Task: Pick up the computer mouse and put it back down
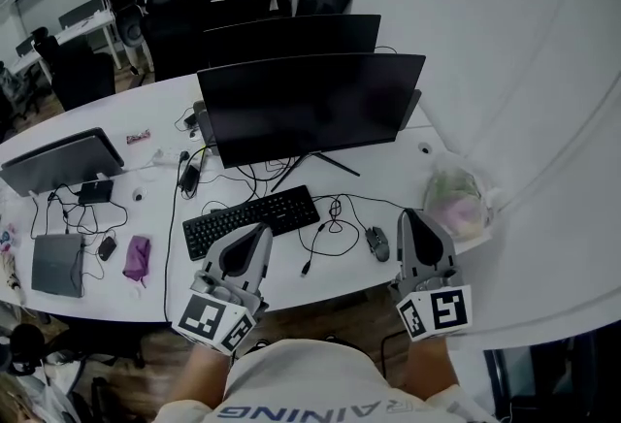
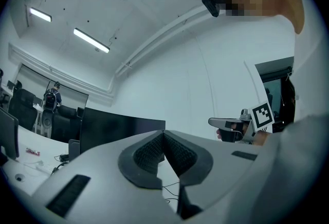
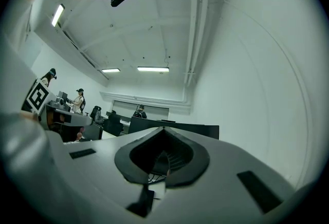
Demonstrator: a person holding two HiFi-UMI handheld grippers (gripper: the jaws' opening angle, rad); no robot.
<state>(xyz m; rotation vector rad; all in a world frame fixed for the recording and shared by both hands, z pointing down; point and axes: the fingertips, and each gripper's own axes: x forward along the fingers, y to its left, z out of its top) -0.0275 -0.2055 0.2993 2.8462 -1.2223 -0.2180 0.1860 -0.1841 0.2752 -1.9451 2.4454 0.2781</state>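
Mouse: a small, dark, oval computer mouse (image 1: 376, 243) with a rounded, slightly glossy back; a thin dark cord runs from its far end and loops across the desk towards the keyboard.
Mouse position: it lies flat on the white desk (image 1: 383, 174), near the front edge, between the keyboard (image 1: 250, 220) and the right gripper (image 1: 409, 215). Nothing touches it.
Right gripper: just beside the mouse on its right and apart from it. In the right gripper view the jaws are pressed together (image 3: 163, 134) with nothing between them, and they point out across the room rather than down at the desk.
Left gripper: held over the front edge of the desk (image 1: 263, 230), in front of the keyboard and well apart from the mouse. The left gripper view shows its two ribbed pads meeting at the tip (image 2: 163, 136), empty.
Keyboard: black, lying at a slant in front of the monitor stand.
Monitor: a wide dark screen (image 1: 310, 106) behind the keyboard and mouse, switched off.
Bag: a crumpled clear plastic bag (image 1: 456, 200) at the right end of the desk, beyond the right gripper.
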